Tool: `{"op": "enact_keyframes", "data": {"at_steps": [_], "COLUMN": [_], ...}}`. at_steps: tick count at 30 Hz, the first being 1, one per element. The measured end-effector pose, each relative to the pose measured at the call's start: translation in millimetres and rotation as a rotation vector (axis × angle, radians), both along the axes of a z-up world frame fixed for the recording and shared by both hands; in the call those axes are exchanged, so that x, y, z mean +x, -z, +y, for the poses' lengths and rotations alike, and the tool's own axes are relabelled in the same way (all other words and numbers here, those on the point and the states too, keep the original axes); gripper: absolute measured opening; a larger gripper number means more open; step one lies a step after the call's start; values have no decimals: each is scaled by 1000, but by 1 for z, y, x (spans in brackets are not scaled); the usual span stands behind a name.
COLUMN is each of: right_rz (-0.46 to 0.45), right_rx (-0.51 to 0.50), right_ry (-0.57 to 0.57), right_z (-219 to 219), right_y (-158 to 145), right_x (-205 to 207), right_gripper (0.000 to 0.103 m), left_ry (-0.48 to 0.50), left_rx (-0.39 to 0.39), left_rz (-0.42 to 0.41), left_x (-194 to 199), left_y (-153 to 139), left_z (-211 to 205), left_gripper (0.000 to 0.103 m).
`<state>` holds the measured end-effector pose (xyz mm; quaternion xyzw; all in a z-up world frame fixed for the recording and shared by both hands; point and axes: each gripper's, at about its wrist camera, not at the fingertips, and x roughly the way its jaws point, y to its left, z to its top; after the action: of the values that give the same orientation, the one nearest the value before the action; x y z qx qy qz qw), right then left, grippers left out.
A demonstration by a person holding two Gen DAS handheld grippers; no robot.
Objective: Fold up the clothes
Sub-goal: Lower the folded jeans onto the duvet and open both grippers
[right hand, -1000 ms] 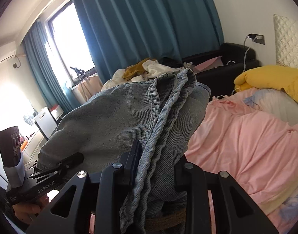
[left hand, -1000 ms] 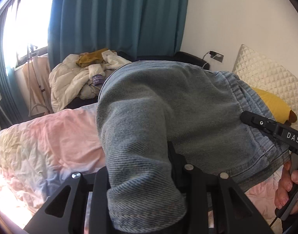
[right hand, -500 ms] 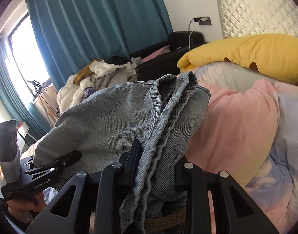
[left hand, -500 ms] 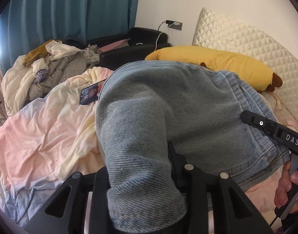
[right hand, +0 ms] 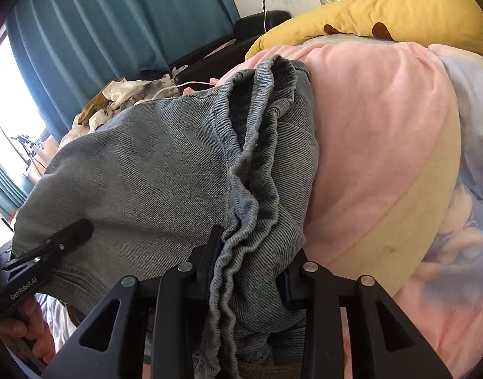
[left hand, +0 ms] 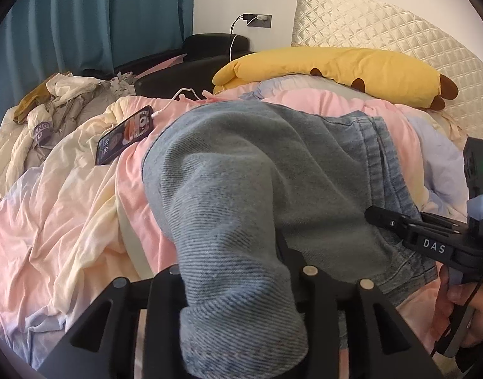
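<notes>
Folded light-blue jeans lie bunched on the pink and yellow duvet. A thick roll of denim fills the jaws of my left gripper; the jaws are opening, though the pads still press the cloth. At the right of this view, my right gripper bites the waistband edge, with a hand behind it. In the right wrist view the jeans rest against the duvet. My right gripper pinches several stacked layers while its jaws are opening. My left gripper shows at the lower left.
A phone on a white cable lies on the duvet just left of the jeans. A yellow banana plush and quilted headboard stand behind. A pile of pale clothes sits far left before teal curtains, and a black chair beside it.
Both grippers have come down with the jeans toward the bed and tipped downward. The window and curtain have slid out of view; the denim now rests on the duvet.
</notes>
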<state>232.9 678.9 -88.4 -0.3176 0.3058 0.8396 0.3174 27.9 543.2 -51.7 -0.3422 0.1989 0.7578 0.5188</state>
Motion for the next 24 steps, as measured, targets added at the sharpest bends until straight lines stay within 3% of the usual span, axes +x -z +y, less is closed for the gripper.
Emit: {"op": "enact_keyframes", "data": {"at_steps": [6, 10, 12, 14, 15, 20, 24], "right_rz": [-6, -35, -49, -48, -46, -44, -47], "right_rx": [-34, -44, -48, -36, -23, 29, 88], "right_ry": [15, 16, 14, 20, 27, 37, 28], "right_z": [2, -4, -9, -16, -21, -47, -72], "right_y": [-8, -24, -31, -39, -44, -71, -95], "right_x": [1, 4, 7, 12, 16, 29, 31], "right_gripper": [33, 43, 52, 75, 78, 78, 78], "left_ry": [4, 6, 9, 8, 4, -33, -50], "left_rx": [-10, -21, -31, -33, -29, -29, 21], "left_rz": [22, 20, 35, 41, 38, 48, 89], "left_x": [4, 5, 6, 7, 8, 16, 28], "left_y": [-5, -11, -15, -19, -22, -38, -63], "left_z": [-5, -18, -25, -34, -39, -66, -93], "left_gripper": [39, 44, 50, 53, 54, 54, 55]}}
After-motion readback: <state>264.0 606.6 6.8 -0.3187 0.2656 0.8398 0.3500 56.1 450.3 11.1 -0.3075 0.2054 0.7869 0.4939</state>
